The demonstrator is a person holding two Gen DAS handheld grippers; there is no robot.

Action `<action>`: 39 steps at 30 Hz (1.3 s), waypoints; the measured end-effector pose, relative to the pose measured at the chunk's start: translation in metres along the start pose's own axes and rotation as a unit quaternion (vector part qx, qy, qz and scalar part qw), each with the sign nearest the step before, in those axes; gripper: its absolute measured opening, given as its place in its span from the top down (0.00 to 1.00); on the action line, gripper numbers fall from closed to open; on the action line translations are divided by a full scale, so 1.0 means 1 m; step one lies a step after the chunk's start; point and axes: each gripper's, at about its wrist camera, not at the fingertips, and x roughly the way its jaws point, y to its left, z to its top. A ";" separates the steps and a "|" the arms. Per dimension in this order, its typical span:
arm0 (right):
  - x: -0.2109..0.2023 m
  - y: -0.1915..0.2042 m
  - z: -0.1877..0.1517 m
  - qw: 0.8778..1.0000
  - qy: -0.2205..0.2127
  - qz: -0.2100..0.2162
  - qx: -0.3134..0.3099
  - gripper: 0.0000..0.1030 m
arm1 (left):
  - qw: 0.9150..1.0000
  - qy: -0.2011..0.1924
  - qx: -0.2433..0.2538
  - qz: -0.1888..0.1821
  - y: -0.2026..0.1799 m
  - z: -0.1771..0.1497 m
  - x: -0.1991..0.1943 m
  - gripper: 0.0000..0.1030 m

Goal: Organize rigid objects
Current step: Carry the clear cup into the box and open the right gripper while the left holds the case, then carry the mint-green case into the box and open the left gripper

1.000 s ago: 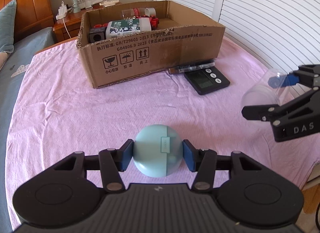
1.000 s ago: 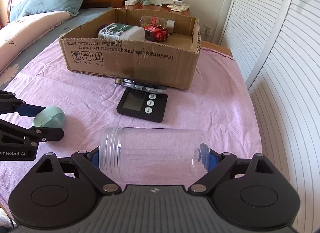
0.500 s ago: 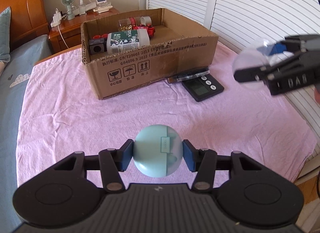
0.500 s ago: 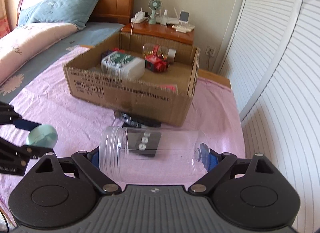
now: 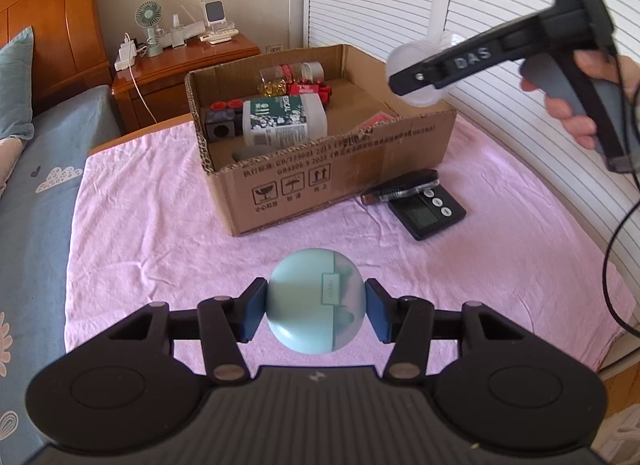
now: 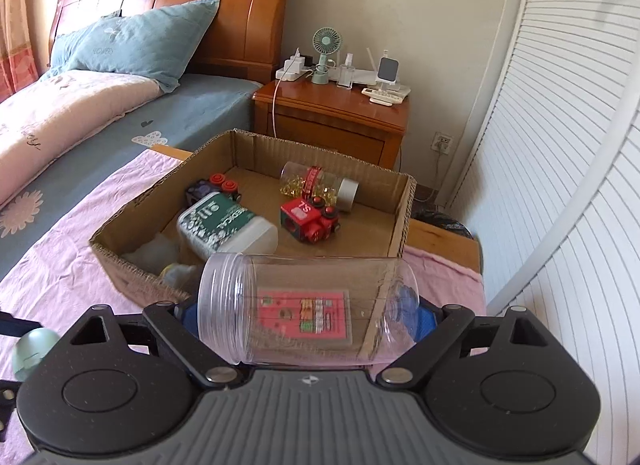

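Note:
My left gripper (image 5: pixel 316 315) is shut on a round pale-blue case (image 5: pixel 316 305), held above the pink cloth (image 5: pixel 152 233). My right gripper (image 6: pixel 308 315) is shut on a clear empty plastic jar (image 6: pixel 308 309) lying sideways, held above the near right corner of the open cardboard box (image 6: pixel 132 265). In the left wrist view the jar (image 5: pixel 416 73) and right gripper (image 5: pixel 424 75) hang over the box (image 5: pixel 320 181). The pale-blue case also shows at the left edge of the right wrist view (image 6: pixel 32 349).
The box holds a green-labelled white bottle (image 6: pixel 224 225), a red toy train (image 6: pixel 310 219), a jar of yellow capsules (image 6: pixel 320 185), a dark toy block (image 6: pixel 212 189) and a red card (image 6: pixel 306 315). A black digital scale (image 5: pixel 424 209) lies beside the box. A nightstand (image 6: pixel 332 117) stands behind.
My right gripper has risen and moved forward with the jar, from over the cloth to over the box's corner. My left gripper has lifted higher with the blue case.

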 end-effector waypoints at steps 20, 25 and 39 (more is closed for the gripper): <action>0.032 -0.011 0.012 0.999 0.018 0.009 0.026 0.00 | 1.000 -0.010 0.005 0.013 0.004 0.017 -0.002 0.50; 0.009 -0.007 0.001 0.998 0.040 -0.002 0.049 0.00 | 1.000 -0.015 0.006 0.013 0.004 0.024 -0.007 0.50; -0.043 0.016 -0.066 0.991 0.053 -0.014 0.122 0.00 | 0.999 -0.028 0.032 0.022 -0.001 0.086 0.014 0.50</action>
